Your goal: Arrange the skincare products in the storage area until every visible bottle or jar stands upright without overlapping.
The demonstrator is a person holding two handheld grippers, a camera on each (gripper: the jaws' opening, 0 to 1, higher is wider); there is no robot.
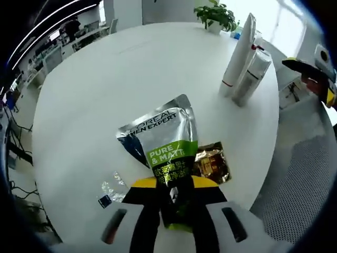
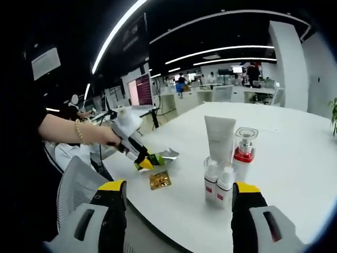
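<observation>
My left gripper is shut on the lower end of a silver and green L'Oreal pouch, which lies out over the white round table. In the right gripper view a hand holds that left gripper with the pouch at the table's near edge. A white tube stands upright beside a clear-capped bottle with a red collar, with two small white bottles in front. My right gripper is open, short of them. The tube and bottle stand far right.
A gold sachet lies next to the pouch, and a small silver sachet to its left. A potted plant stands at the table's far edge. A mesh chair sits by the near edge, next to the person.
</observation>
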